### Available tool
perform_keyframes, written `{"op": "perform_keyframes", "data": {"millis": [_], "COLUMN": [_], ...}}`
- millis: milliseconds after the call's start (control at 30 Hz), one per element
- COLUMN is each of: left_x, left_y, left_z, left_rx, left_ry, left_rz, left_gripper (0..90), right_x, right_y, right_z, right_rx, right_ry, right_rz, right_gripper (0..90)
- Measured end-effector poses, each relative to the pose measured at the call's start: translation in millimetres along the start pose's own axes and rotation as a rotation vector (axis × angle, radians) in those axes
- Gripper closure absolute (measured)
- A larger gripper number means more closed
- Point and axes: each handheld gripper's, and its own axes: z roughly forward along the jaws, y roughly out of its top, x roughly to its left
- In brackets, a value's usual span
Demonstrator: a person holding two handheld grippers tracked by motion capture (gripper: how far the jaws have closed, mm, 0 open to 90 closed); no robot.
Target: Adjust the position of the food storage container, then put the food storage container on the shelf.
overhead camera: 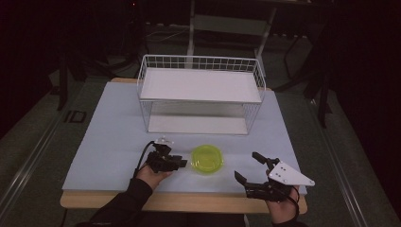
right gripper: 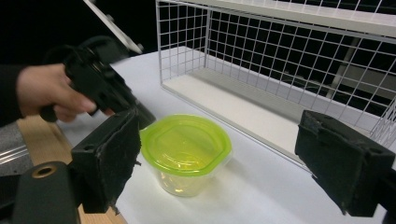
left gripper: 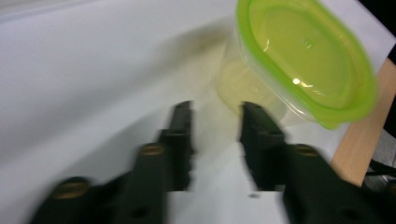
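Daylight-pale sheeting covers the wooden table (overhead camera: 113, 201), whose bare timber edge shows along the near side. On the white table covering (overhead camera: 108, 137), near its front edge and roughly at the middle, stands a small clear plastic tub with a lime-green snap-on lid (overhead camera: 207, 158); the lid is on, and the tub looks empty through its see-through wall in the right gripper view. Behind it, toward the far side of the covering, sits a white wire-mesh two-level rack (overhead camera: 201, 94) with flat white shelves, its open side facing the person. The black left gripper (overhead camera: 181, 163), held in the person's left hand (overhead camera: 150, 176), lies low over the covering just beside the tub's left flank; its jaws are parted, with the tub just ahead of their tips and nothing between them in the left gripper view. The black right gripper (overhead camera: 248, 166), topped by a grey three-cornered plate, is held to the right of the tub and apart from it, jaws spread wide and empty, pointed toward the tub.
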Motion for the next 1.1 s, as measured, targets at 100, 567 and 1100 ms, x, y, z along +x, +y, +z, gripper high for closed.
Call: {"op": "perform_keyframes", "data": {"millis": [100, 567, 1100], "left_x": [0.3, -18.4, -59.3], "left_y": [-2.0, -5.7, 21.3], "left_z": [-18.1, -61.1, -73.0], "left_rx": [-0.049, -0.27, -0.287], "left_ry": [0.005, -0.089, -0.101], "left_rz": [0.019, 0.126, 0.217], "left_gripper": [37.7, 1.5, 1.5], "right_x": [0.8, 2.5, 5.1], "right_y": [0.0, -4.7, 19.4], "right_z": [0.8, 9.5, 21.6], "right_rx": [0.004, 0.055, 0.089], "right_ry": [-0.003, -0.03, -0.001], "right_rz": [-0.004, -0.034, -0.056], "right_gripper": [14.1, 14.4, 13.3]}}
